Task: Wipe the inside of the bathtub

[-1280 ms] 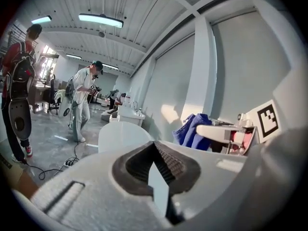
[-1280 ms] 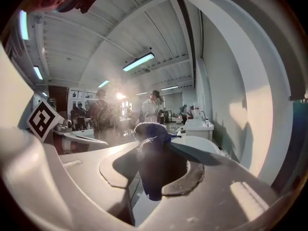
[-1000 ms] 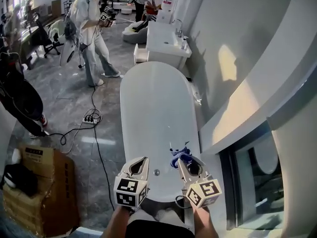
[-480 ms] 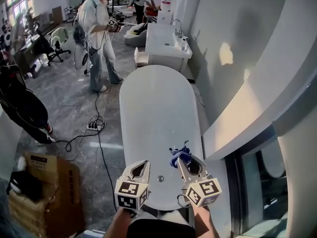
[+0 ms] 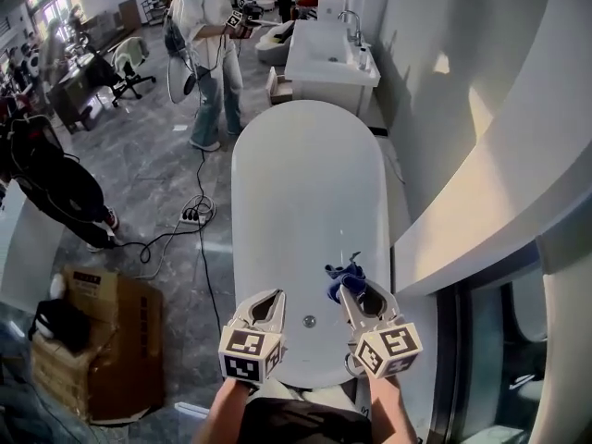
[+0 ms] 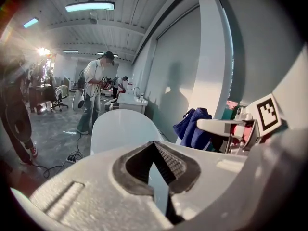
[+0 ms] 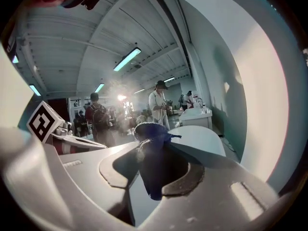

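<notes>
The right gripper (image 7: 150, 153) has its pale, matte plastic jaws clamped on a dark blue cloth (image 7: 151, 131), which is soft and bunched, with a fold poking past the tips. The left gripper (image 6: 155, 145) is closed tip to tip with nothing between, and its pads are black and ribbed. Each carries a cube with black-and-white square markers, two cubes in all. Both grippers hang side by side over the near end of the tub (image 5: 305, 174), the cloth over its inside towards the right wall. The tub is a long oval, smooth glossy white, with one small round drain (image 5: 309, 321) between the grippers. Beyond its far end stands one boxy white basin (image 5: 328, 54). Left of the tub, on grey stone-like floor, are one brown cardboard box (image 5: 116, 336) and one power strip (image 5: 191, 215).
</notes>
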The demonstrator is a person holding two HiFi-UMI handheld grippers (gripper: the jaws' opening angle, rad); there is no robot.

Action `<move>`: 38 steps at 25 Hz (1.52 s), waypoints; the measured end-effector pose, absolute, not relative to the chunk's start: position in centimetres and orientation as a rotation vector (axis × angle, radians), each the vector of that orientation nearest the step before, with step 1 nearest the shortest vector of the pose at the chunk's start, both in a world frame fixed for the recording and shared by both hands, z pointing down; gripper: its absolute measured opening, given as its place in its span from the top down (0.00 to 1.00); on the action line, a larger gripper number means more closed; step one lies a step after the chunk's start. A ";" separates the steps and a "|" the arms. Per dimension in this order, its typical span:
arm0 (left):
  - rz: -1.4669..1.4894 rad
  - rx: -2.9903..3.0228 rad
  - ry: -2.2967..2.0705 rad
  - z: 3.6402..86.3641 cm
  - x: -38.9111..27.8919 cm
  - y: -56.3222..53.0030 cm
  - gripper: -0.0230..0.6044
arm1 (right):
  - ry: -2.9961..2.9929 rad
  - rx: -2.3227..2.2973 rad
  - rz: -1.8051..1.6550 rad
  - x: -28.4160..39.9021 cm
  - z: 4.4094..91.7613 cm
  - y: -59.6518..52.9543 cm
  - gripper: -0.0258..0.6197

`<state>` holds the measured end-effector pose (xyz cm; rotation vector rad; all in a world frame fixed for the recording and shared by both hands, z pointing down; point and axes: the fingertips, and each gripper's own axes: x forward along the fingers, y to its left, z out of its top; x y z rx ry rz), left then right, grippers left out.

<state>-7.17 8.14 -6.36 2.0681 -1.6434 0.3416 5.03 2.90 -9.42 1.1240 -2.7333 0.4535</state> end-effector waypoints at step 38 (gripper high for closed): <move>0.874 1.921 -1.077 34.6 -11.8 -4.5 0.96 | -2.225 1.193 1.100 -0.5 35.1 -0.6 0.76</move>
